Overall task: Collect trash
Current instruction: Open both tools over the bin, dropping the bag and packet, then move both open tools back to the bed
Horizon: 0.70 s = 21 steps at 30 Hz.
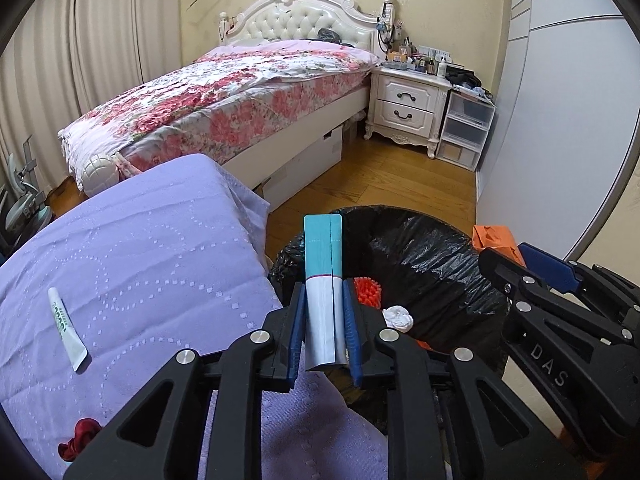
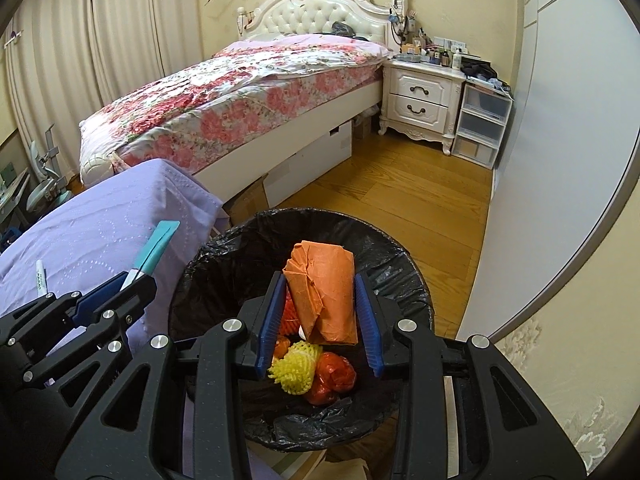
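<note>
My left gripper point(image 1: 324, 320) is shut on a flat teal-and-white packet point(image 1: 323, 264), which stands upright between the blue pads at the near-left rim of a bin with a black liner point(image 1: 432, 256). My right gripper point(image 2: 320, 308) is shut on an orange paper-wrapped parcel point(image 2: 324, 292), held over the mouth of the bin point(image 2: 224, 240). Inside the bin lie a yellow foam net point(image 2: 294, 372), a red bag point(image 2: 334, 376) and a white crumpled tissue point(image 1: 398, 318). A white tube with green print point(image 1: 66, 328) lies on the purple cloth point(image 1: 140, 260) to the left.
A dark red scrap of fabric point(image 1: 78, 440) lies at the near edge of the purple cloth. Beyond stand a floral bed point(image 1: 240, 96), a white nightstand point(image 1: 408, 100) and clear plastic drawers point(image 1: 464, 128). A grey wardrobe wall point(image 1: 560, 120) runs along the right of the wood floor point(image 1: 380, 176).
</note>
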Each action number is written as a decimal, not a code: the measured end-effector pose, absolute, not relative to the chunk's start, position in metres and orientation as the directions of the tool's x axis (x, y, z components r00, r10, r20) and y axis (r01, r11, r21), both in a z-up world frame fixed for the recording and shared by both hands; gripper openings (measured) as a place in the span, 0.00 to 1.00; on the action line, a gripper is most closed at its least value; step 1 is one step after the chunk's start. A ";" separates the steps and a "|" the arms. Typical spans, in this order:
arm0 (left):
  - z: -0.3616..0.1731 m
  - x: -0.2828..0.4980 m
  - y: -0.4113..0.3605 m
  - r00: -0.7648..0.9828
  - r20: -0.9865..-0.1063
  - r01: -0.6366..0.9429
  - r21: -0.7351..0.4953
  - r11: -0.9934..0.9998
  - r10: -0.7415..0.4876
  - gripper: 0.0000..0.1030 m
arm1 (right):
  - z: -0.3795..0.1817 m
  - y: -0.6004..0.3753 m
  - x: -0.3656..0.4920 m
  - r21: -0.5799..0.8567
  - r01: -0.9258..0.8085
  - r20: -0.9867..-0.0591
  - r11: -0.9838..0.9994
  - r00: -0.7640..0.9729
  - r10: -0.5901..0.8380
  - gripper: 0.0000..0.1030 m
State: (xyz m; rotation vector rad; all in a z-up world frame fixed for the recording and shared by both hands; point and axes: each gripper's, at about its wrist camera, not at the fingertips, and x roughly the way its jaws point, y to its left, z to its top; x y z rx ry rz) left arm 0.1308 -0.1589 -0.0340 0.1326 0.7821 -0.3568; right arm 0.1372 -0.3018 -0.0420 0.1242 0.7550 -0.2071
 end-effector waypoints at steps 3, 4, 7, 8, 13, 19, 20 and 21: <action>-0.034 0.131 -0.159 0.653 -0.710 0.359 -0.014 0.933 -0.262 0.44 | -0.043 -0.303 0.137 0.039 0.242 -0.692 0.970 0.707 -0.148 0.40; -0.033 0.130 -0.157 0.658 -0.705 0.355 -0.018 0.935 -0.263 0.47 | -0.043 -0.303 0.136 0.038 0.244 -0.691 0.969 0.707 -0.151 0.45; -0.030 0.129 -0.154 0.667 -0.697 0.347 -0.021 0.937 -0.263 0.54 | -0.042 -0.301 0.134 0.032 0.248 -0.686 0.968 0.710 -0.159 0.46; -0.029 0.129 -0.154 0.668 -0.697 0.345 -0.020 0.938 -0.261 0.58 | -0.042 -0.302 0.134 0.032 0.250 -0.685 0.968 0.710 -0.161 0.46; -0.022 0.125 -0.142 0.688 -0.684 0.327 -0.008 0.945 -0.244 0.69 | -0.038 -0.301 0.128 0.036 0.254 -0.680 0.967 0.715 -0.162 0.48; -0.016 0.115 -0.115 0.699 -0.683 0.289 0.000 0.957 -0.212 0.70 | -0.034 -0.292 0.115 0.047 0.233 -0.675 0.971 0.724 -0.141 0.52; -0.015 0.113 -0.109 0.700 -0.685 0.280 0.000 0.960 -0.204 0.70 | -0.033 -0.289 0.112 0.054 0.225 -0.676 0.973 0.725 -0.130 0.53; -0.014 0.111 -0.101 0.700 -0.686 0.268 -0.003 0.963 -0.197 0.70 | -0.033 -0.286 0.110 0.062 0.216 -0.677 0.974 0.726 -0.118 0.53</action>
